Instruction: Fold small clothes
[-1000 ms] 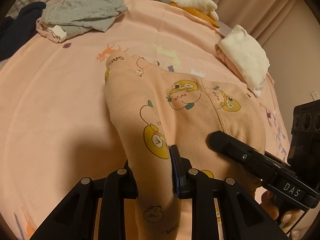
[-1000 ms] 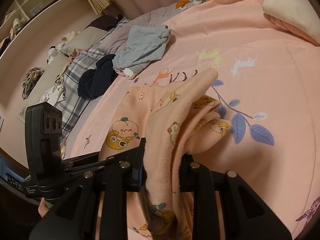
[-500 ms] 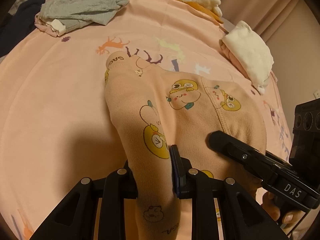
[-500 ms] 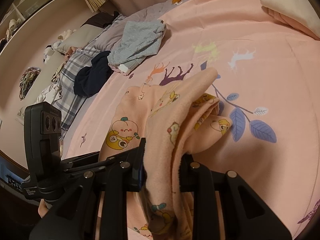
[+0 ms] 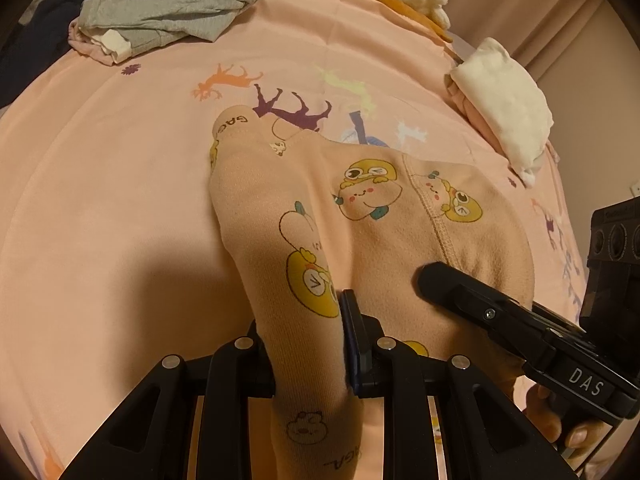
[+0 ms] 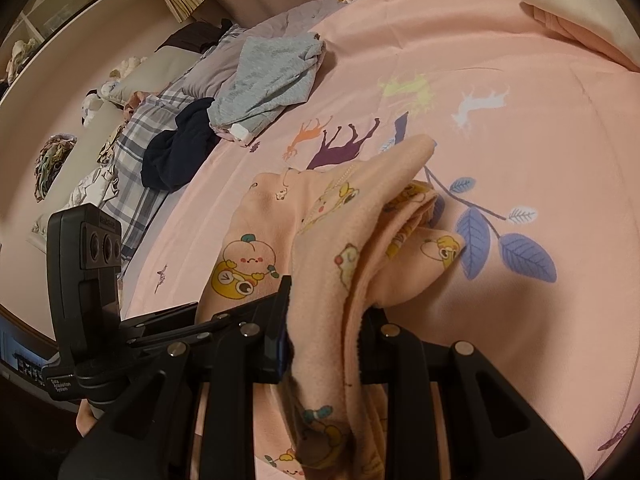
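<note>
Both grippers are clamped on the peach cartoon-print garment (image 5: 384, 216): the left gripper (image 5: 308, 344) pinches one edge, the right gripper (image 6: 324, 332) a bunched edge beside it. The garment is lifted, its far end draped on the pink bed (image 5: 120, 208). The fold looks half made; the grey clothes (image 6: 268, 76) and dark garment (image 6: 176, 156) still lie unfolded.

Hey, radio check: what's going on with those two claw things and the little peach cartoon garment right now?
Left gripper shut on peach garment. Right gripper shut on the same garment, bunched. Its far end rests on the pink bedspread. Grey clothes lie well clear.
</note>
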The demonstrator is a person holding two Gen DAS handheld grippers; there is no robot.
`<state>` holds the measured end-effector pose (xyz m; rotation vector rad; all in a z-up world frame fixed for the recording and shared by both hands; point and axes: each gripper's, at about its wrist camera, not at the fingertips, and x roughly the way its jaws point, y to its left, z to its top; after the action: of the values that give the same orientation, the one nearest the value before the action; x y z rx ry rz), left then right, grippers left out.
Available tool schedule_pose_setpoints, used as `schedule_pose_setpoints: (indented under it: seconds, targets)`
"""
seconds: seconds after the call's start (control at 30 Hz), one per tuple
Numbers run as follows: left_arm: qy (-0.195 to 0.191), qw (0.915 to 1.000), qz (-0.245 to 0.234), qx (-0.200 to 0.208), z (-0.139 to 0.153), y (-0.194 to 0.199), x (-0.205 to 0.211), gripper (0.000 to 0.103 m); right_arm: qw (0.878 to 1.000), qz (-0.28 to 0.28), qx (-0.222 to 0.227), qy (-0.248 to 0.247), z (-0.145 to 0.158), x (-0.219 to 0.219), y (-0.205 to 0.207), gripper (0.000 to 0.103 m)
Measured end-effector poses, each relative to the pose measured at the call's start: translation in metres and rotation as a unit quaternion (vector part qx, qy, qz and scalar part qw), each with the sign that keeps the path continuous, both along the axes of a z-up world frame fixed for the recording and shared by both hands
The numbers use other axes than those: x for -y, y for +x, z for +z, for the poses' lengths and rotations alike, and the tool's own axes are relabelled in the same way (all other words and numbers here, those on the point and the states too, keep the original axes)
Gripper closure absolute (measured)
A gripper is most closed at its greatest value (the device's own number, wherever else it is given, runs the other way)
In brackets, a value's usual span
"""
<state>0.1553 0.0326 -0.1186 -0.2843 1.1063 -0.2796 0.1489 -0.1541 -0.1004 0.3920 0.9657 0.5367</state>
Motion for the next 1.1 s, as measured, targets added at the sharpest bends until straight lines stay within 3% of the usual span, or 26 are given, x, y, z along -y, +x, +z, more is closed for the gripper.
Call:
schedule_pose_setpoints:
  seconds: [1.1]
  targets:
    - [0.017, 0.9998, 0.004, 0.004, -0.004, 0.000, 0.001, 0.080, 0.999, -0.029, -0.028, -0.022, -0.020, 0.008, 0.004, 0.074]
